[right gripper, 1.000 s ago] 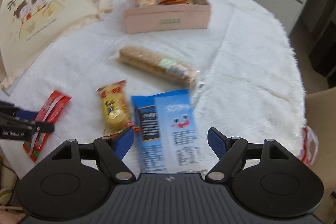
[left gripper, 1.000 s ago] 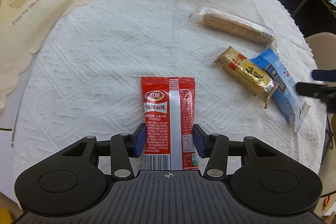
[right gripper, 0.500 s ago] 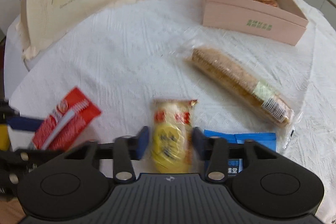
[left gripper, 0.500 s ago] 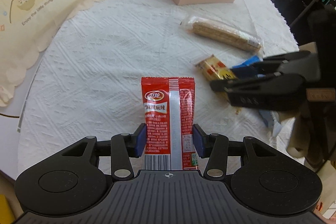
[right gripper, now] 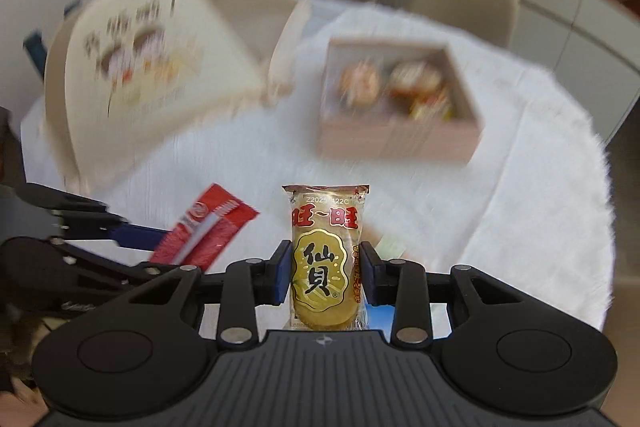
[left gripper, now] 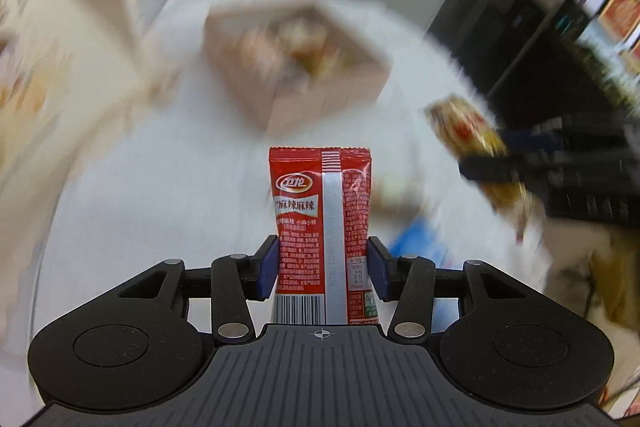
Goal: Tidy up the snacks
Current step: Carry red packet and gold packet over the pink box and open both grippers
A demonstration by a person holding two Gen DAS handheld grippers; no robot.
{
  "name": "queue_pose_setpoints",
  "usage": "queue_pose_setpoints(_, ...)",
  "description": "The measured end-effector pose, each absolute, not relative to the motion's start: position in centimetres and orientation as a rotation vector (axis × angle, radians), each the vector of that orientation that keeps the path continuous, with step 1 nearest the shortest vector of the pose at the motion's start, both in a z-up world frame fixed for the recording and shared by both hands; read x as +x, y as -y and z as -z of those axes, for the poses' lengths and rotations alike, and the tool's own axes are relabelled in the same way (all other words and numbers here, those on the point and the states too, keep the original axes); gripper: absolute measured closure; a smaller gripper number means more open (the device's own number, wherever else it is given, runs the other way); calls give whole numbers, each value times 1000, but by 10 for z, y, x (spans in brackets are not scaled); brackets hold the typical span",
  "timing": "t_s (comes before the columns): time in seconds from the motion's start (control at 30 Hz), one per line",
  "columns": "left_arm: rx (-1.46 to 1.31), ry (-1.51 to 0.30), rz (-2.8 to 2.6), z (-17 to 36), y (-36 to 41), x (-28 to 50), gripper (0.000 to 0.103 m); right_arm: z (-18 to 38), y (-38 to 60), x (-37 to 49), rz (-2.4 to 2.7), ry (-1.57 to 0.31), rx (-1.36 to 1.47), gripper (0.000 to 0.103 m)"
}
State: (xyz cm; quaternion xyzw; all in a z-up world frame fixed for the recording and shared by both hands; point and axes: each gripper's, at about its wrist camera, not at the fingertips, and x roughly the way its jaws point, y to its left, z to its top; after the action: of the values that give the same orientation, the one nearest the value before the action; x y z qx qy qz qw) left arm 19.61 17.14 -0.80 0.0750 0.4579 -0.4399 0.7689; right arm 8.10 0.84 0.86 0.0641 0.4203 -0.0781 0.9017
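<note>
Carry stage of the snack sort, both hands loaded. My left gripper [left gripper: 322, 269] has its jaws clamped on the two long edges of the red foil spicy-snack sachet [left gripper: 322, 227], which stands upright between them, clear of the white textured cloth covering the round worktop [right gripper: 520, 187]. My right gripper [right gripper: 325, 277] has its jaws just closed onto the yellow-and-clear rice-cracker packet [right gripper: 325, 259], likewise held upright off the cloth. The open pink cardboard box [right gripper: 400, 143], already holding several wrapped snacks, sits toward the far edge of the worktop, ahead of both grippers. I judge that the next move calls for bringing each packet over the box's open top, then parting the jaws, one hand at a time so the grippers do not collide.
</note>
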Motion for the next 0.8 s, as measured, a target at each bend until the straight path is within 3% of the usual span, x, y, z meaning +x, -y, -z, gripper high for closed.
queue_pose_setpoints(0.27, -104, -809, 928, -70, -99, 309, 49, -66, 39, 81, 289, -699, 149, 69)
queue_pose_setpoints(0.5, -239, -963, 908, -14, -38, 377, 47, -51, 70, 80, 353, -713, 198, 69)
queue_pose_setpoints(0.63, -250, -968, 909, -4, -61, 367, 47, -42, 87, 90, 366, -733, 231, 69)
queue_pose_setpoints(0.8, -32, -1048, 793, 14, -93, 312, 48, -48, 94, 129, 314, -710, 240, 69)
